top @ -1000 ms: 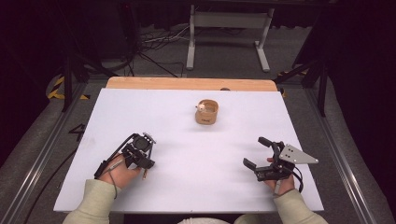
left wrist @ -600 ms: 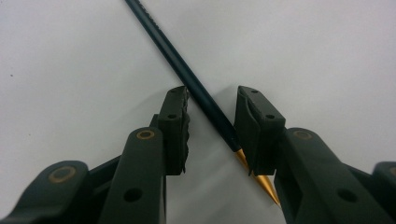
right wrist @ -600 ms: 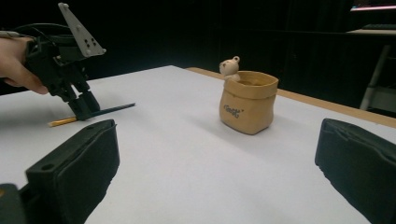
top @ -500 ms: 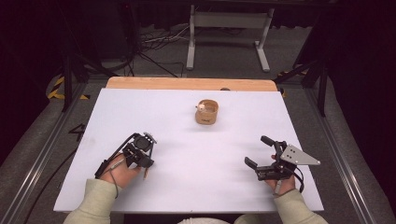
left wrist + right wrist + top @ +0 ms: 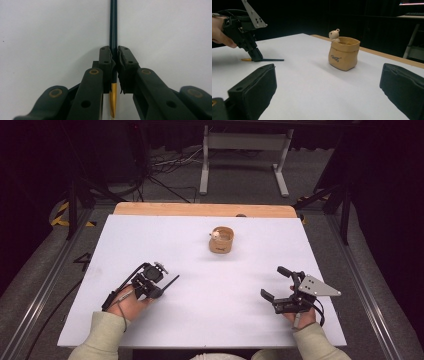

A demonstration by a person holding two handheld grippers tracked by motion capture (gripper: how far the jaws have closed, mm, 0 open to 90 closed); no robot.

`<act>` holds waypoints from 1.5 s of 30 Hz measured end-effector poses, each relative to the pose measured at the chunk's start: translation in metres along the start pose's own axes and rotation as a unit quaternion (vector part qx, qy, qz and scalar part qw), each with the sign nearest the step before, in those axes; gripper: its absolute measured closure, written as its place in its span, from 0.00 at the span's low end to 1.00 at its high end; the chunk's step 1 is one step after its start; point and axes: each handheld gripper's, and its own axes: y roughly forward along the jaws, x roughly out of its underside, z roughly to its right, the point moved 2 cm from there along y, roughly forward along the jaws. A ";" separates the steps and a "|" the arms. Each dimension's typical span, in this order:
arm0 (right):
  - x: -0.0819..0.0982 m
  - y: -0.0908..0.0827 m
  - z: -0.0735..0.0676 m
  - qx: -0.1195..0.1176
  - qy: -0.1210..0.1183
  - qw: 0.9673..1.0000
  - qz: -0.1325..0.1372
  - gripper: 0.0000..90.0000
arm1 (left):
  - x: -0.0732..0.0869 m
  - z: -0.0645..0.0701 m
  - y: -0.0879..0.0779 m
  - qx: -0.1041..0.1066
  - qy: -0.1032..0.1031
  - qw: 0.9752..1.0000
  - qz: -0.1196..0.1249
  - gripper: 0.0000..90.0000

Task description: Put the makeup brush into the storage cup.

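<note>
The pen (image 5: 169, 281), dark and slim with a gold end, lies flat on the white table (image 5: 200, 320) at the person's near left, and in the high view the left gripper (image 5: 159, 288) has come down over it; its jaws have just been closing, with the shaft between them. The right gripper (image 5: 274, 283) rests well apart at the near right, jaws spread wide and empty, likely waiting its turn. A small tan pot (image 5: 221, 240) with a bear figure on its rim stands farther back near the middle, probably where the pen is meant to go.

In the left gripper view the pads (image 5: 106, 65) press on the pen (image 5: 113, 22) from both sides, close to its gold end (image 5: 113, 100). Most of the dark shaft runs on ahead, so it may tip once lifted.

In the right gripper view the two black jaws stand far apart with only table between them. Beyond, the left gripper (image 5: 257, 57) points steeply down onto the pen (image 5: 272, 59), which lies level on the surface. The pot (image 5: 343, 53) sits upright and open-mouthed, apart from both
</note>
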 end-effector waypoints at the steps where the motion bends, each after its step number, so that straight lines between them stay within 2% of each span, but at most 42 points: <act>1: 0.000 0.000 0.000 -0.001 0.001 1.000 0.000 0.01 | 0.000 0.000 0.000 0.003 0.000 1.000 0.000 0.91; 9: 0.001 -0.001 0.000 -0.002 0.003 1.000 -0.001 0.02 | -0.002 0.002 0.000 0.004 0.003 1.000 -0.002 0.92; 11: 0.001 -0.002 0.000 -0.001 0.003 1.000 -0.002 0.02 | -0.003 0.003 -0.002 0.006 0.003 1.000 0.005 0.92; 15: 0.001 -0.003 0.000 -0.001 0.004 1.000 -0.003 0.02 | -0.005 0.006 -0.011 0.007 0.016 1.000 0.016 0.92; 19: 0.002 -0.004 0.000 0.001 0.003 1.000 -0.004 0.02 | -0.010 0.013 -0.024 0.036 0.037 0.998 0.037 0.92; 27: 0.002 -0.006 -0.001 -0.006 0.002 1.000 -0.004 0.05 | -0.022 0.033 -0.049 0.053 0.086 0.992 0.081 0.92; 30: 0.002 -0.006 -0.002 -0.010 0.001 1.000 -0.004 0.05 | -0.027 0.038 -0.058 0.077 0.100 0.987 0.103 0.92; 31: 0.002 -0.006 -0.002 -0.012 0.002 1.000 -0.004 0.05 | -0.028 0.039 -0.059 0.080 0.102 0.986 0.106 0.92; 32: 0.002 -0.006 -0.002 -0.013 0.002 1.000 -0.003 0.05 | -0.029 0.041 -0.062 0.083 0.113 0.983 0.115 0.92; 33: 0.001 -0.007 -0.003 -0.015 0.001 1.000 -0.003 0.05 | -0.029 0.041 -0.062 0.083 0.113 0.983 0.115 0.92; 34: 0.001 -0.007 -0.003 -0.015 0.000 1.000 -0.002 0.06 | -0.031 0.045 -0.064 0.089 0.127 0.980 0.126 0.92; 35: 0.001 -0.007 -0.003 -0.018 0.000 1.000 -0.002 0.06 | -0.031 0.048 -0.066 0.092 0.139 0.977 0.130 0.92; 36: 0.001 -0.007 -0.003 -0.018 0.000 1.000 -0.002 0.06 | -0.031 0.048 -0.066 0.092 0.139 0.977 0.130 0.92; 37: 0.001 -0.007 -0.003 -0.020 0.000 1.000 -0.003 0.06 | -0.031 0.053 -0.068 0.090 0.155 0.974 0.140 0.92; 39: 0.001 -0.007 -0.004 -0.022 0.000 1.000 -0.003 0.07 | -0.031 0.057 -0.071 0.094 0.170 0.969 0.151 0.92; 42: 0.001 -0.006 -0.004 -0.028 -0.001 1.000 -0.002 0.07 | -0.032 0.066 -0.073 0.105 0.200 0.960 0.163 0.92; 43: 0.001 -0.006 -0.004 -0.028 -0.001 1.000 -0.002 0.07 | -0.032 0.066 -0.073 0.105 0.200 0.960 0.163 0.92; 45: 0.001 -0.006 -0.005 -0.031 -0.002 1.000 -0.003 0.07 | -0.032 0.073 -0.073 0.113 0.227 0.953 0.166 0.92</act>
